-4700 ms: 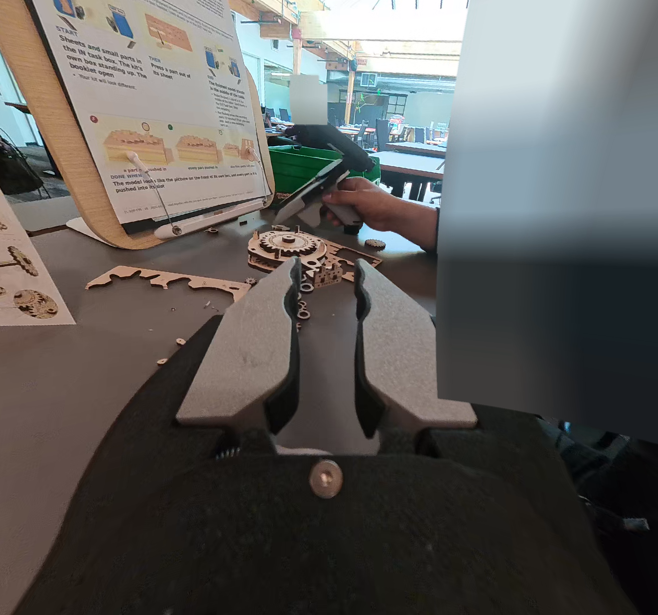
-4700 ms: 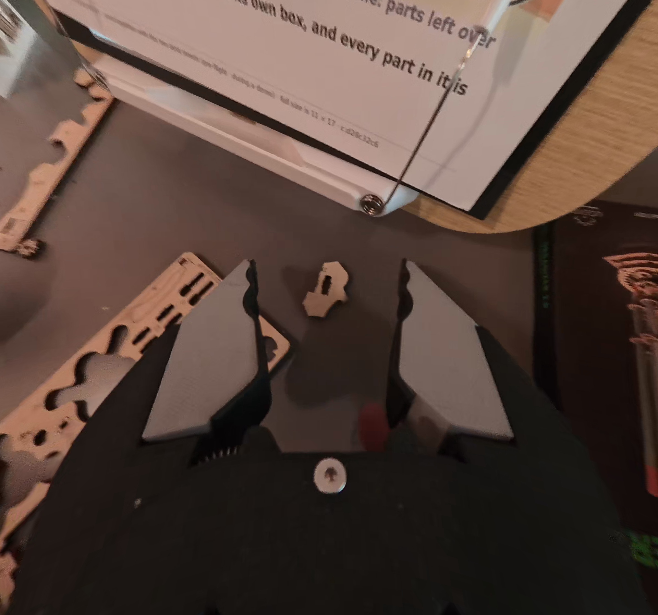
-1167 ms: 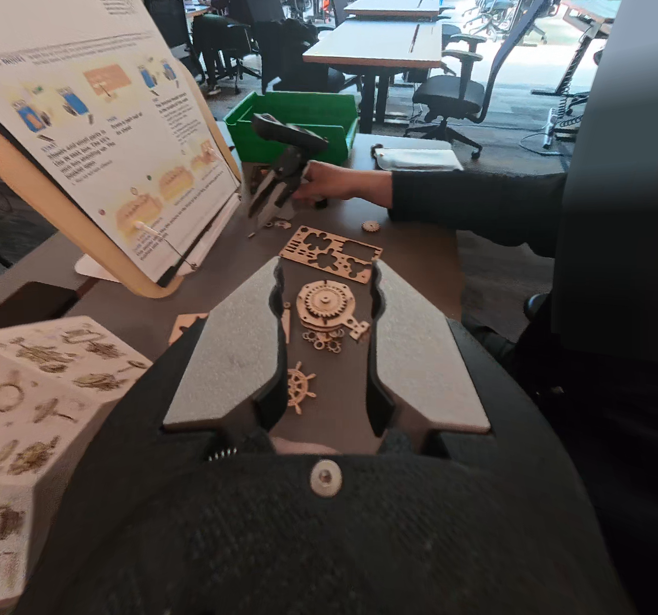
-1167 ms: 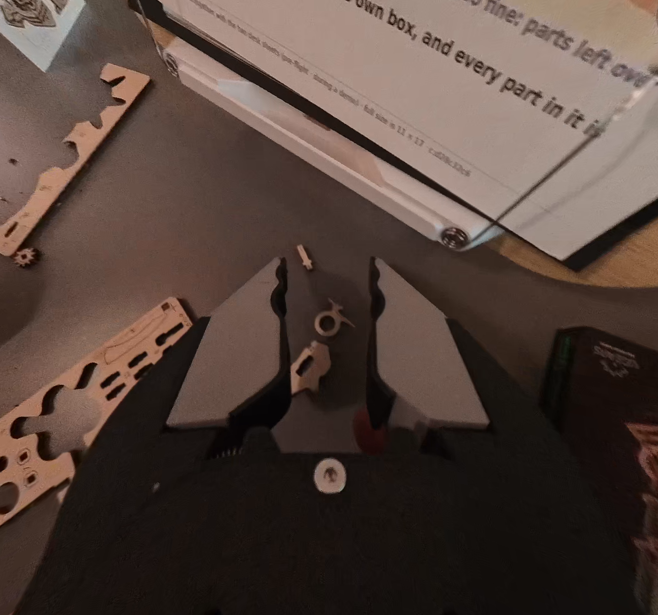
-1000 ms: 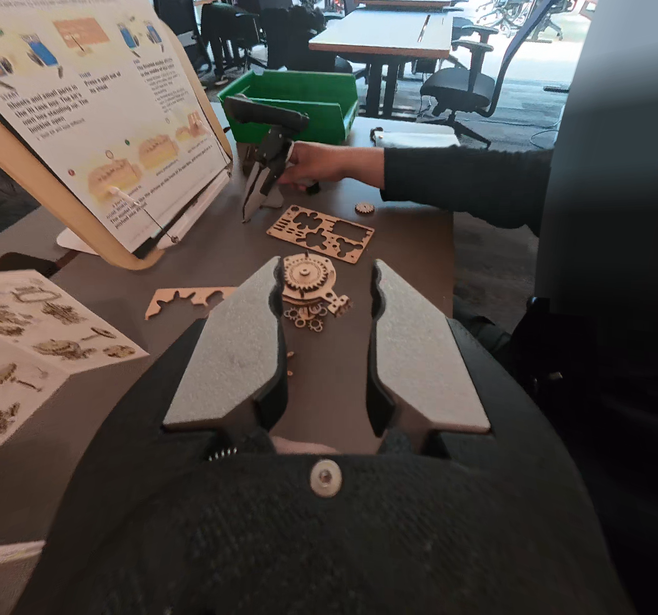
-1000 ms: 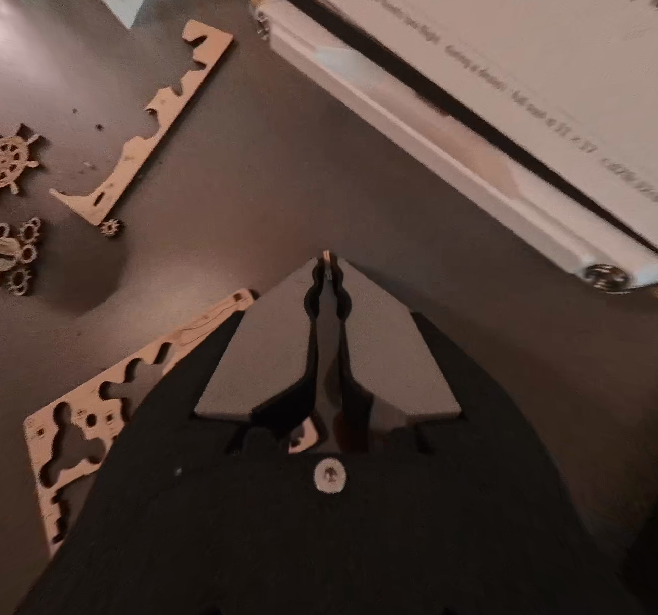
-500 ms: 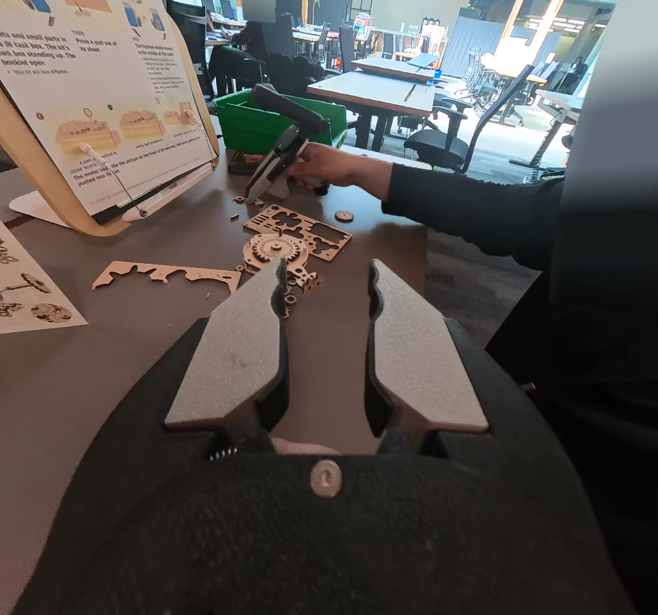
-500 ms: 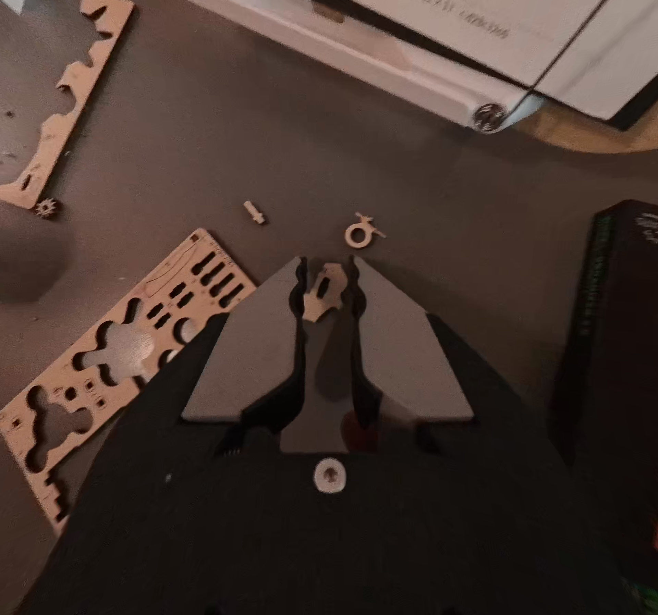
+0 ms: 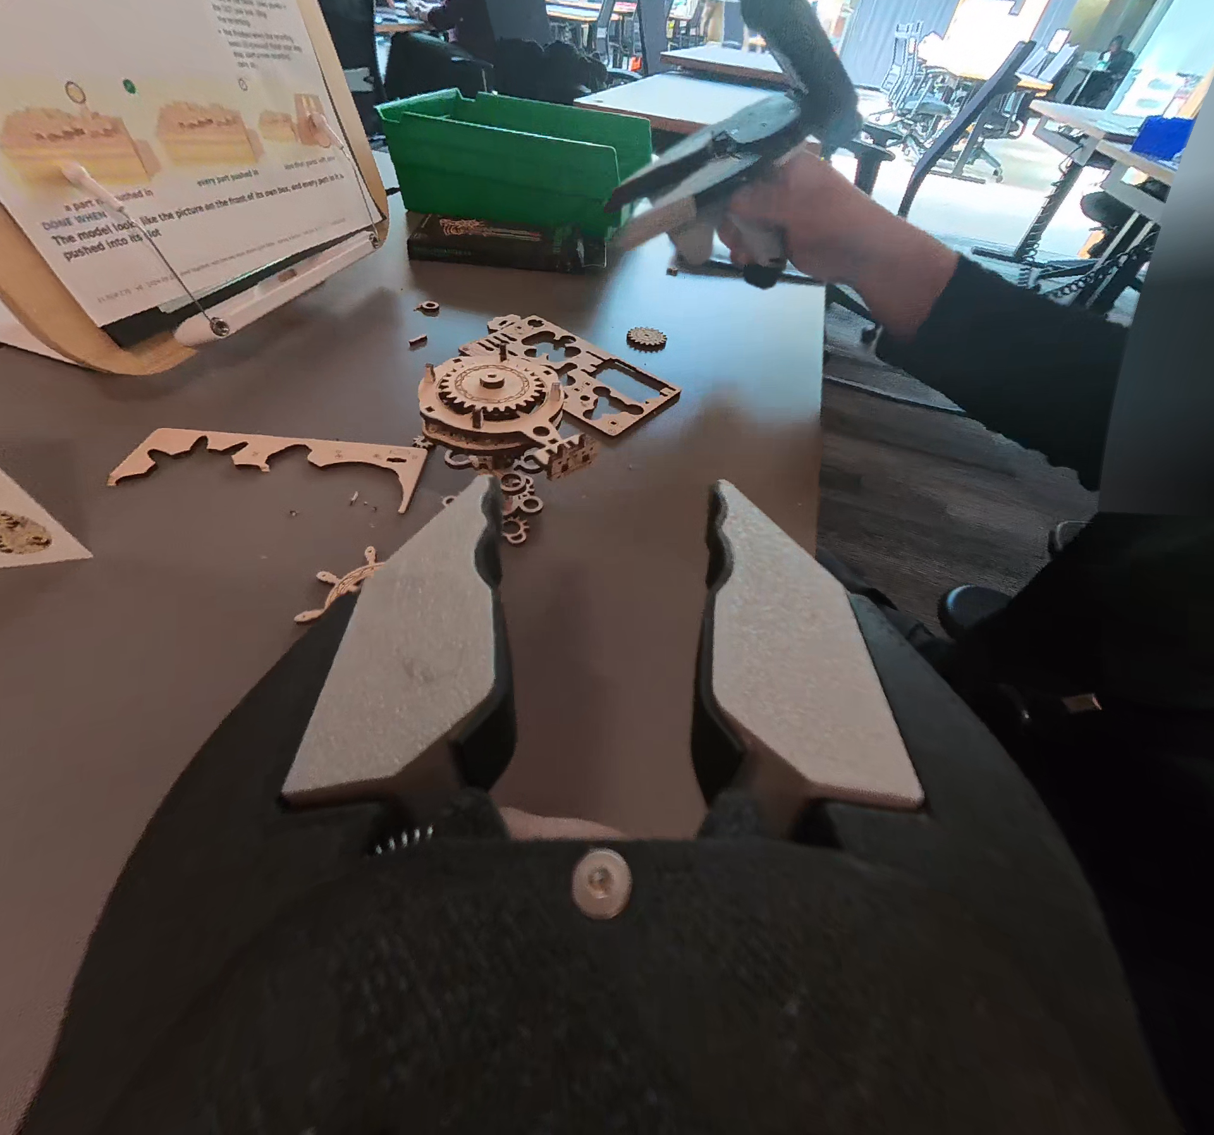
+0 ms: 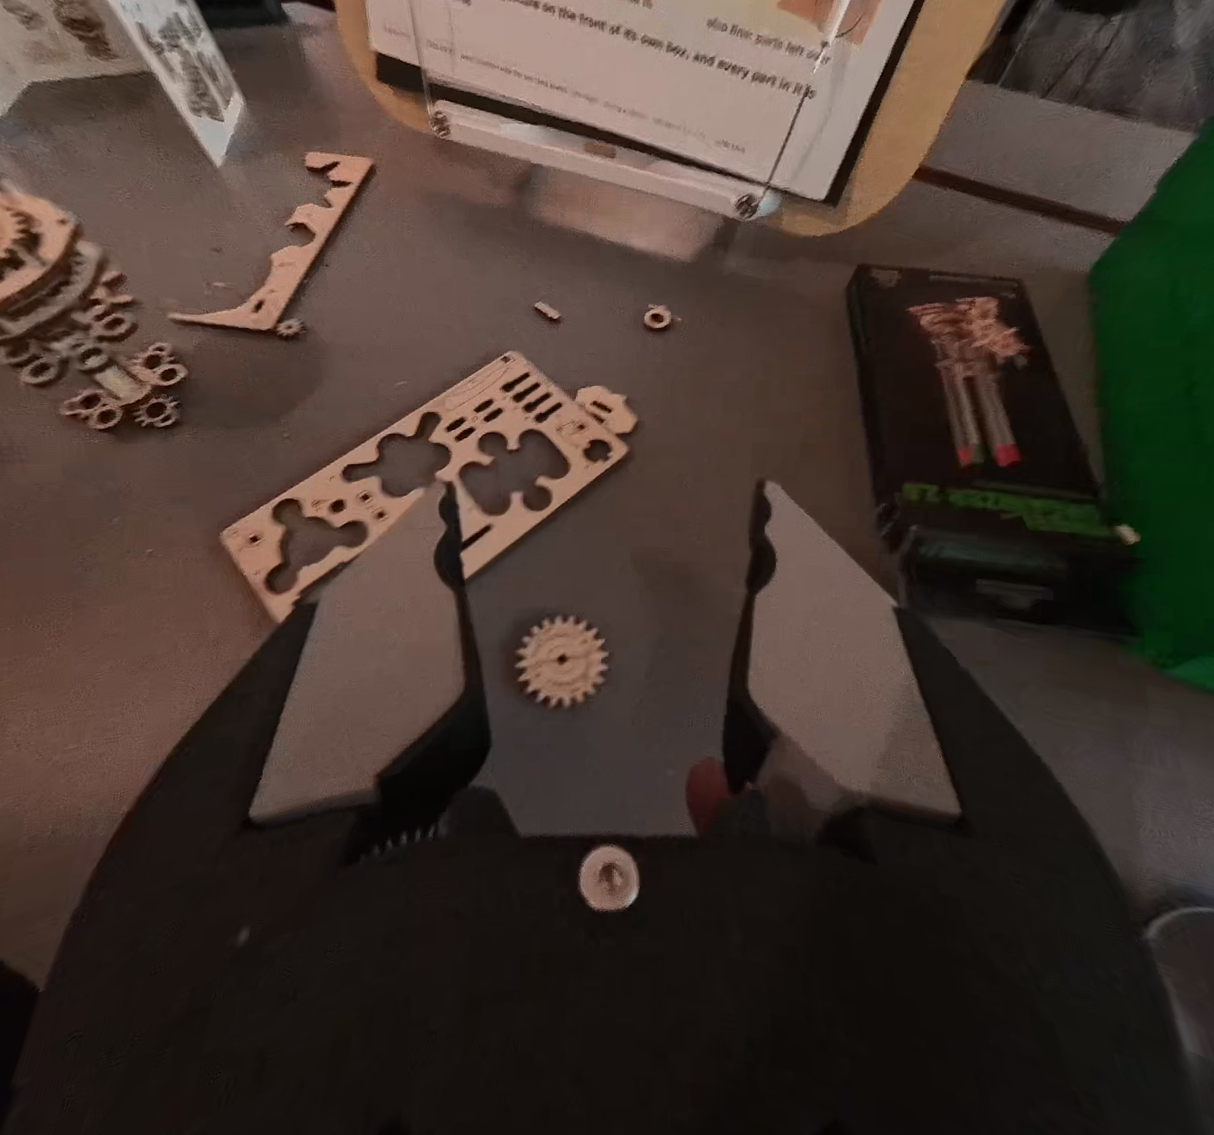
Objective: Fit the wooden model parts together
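Observation:
A wooden gear assembly (image 9: 493, 400) stands on the dark table, with loose ring parts (image 9: 519, 505) in front of it. My left gripper (image 9: 603, 499) is open and empty, low over the table just short of the assembly. My right gripper (image 10: 604, 499) is open and empty, held above the table; it also shows raised at the upper right of the left wrist view (image 9: 722, 164). A loose wooden gear (image 10: 562, 660) lies on the table below, between its fingers. A punched-out sheet (image 10: 427, 479) lies to the left, a small slotted part (image 10: 607, 410) at its corner.
An instruction stand (image 10: 624, 52) stands at the back. A dark kit box (image 10: 972, 420) and a green bin (image 9: 512, 164) are at the right. A leftover wooden strip (image 9: 276, 453), a ship's wheel part (image 9: 348, 581), a small ring (image 10: 657, 317) and a peg (image 10: 546, 310) lie loose. A booklet (image 10: 131, 19) stands at the left. The gap from one gripper's tips to the other's is roughly 35 centimeters.
My right gripper, nearly shut around the small slotted part half a second ago, has opened, lifted and pulled back over the loose gear. My left gripper has moved nearer the gear assembly.

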{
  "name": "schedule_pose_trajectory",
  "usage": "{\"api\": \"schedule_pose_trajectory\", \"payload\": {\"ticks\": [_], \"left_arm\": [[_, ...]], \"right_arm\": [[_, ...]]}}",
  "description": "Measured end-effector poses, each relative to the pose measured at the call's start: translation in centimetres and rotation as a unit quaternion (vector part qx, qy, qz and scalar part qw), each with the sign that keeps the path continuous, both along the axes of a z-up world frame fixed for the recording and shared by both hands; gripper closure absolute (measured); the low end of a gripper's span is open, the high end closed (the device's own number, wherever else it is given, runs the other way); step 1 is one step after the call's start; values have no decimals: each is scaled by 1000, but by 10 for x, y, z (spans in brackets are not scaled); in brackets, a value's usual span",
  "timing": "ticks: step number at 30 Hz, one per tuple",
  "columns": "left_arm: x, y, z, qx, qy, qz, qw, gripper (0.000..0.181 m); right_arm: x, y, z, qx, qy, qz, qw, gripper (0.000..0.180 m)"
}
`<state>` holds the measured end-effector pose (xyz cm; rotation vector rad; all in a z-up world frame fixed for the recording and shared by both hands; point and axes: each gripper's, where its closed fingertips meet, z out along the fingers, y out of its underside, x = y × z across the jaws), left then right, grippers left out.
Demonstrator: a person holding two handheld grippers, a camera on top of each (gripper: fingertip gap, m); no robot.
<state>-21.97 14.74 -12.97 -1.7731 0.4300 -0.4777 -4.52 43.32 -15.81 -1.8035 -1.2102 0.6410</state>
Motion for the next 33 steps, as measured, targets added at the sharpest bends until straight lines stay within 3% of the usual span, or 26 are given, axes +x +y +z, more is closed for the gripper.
{"api": "schedule_pose_trajectory", "payload": {"ticks": [1,4,8,11,14,17,19,24,26,29,32,33], "left_arm": [[2,0,0,2,1,-5,1000,119],[7,0,-2,2,-2,-14,1000,119],[23,-5,-13,-13,3,-38,999,120],[41,-11,-22,-23,10,-62,998,120],[54,-15,-33,-28,26,-82,996,120],[56,-15,-39,-29,38,-78,996,120],[59,-15,-40,-27,35,-79,996,120],[81,-13,-51,-28,49,-104,993,123],[95,-9,-55,-37,54,-110,992,125],[125,-2,-55,-28,76,-133,988,124],[143,11,-64,-52,134,-132,981,123],[145,14,-66,-56,145,-128,980,124]], "right_arm": [[1,-18,-5,-27,6,21,999,83],[-15,-83,-18,-101,30,103,989,86],[-43,-133,-53,-68,-49,151,985,96],[-52,-145,-81,-42,-118,176,976,105],[-46,-172,-80,-65,-121,242,960,171],[-29,-210,-76,-131,-115,318,932,155],[-16,-209,-72,-135,-105,308,936,147],[11,-186,-22,-121,17,256,959,139],[19,-176,-22,-120,13,229,966,120],[15,-203,-26,-139,30,267,953,101],[2,-233,-41,-143,23,295,944,99],[-2,-237,-51,-137,7,296,945,106]]}}
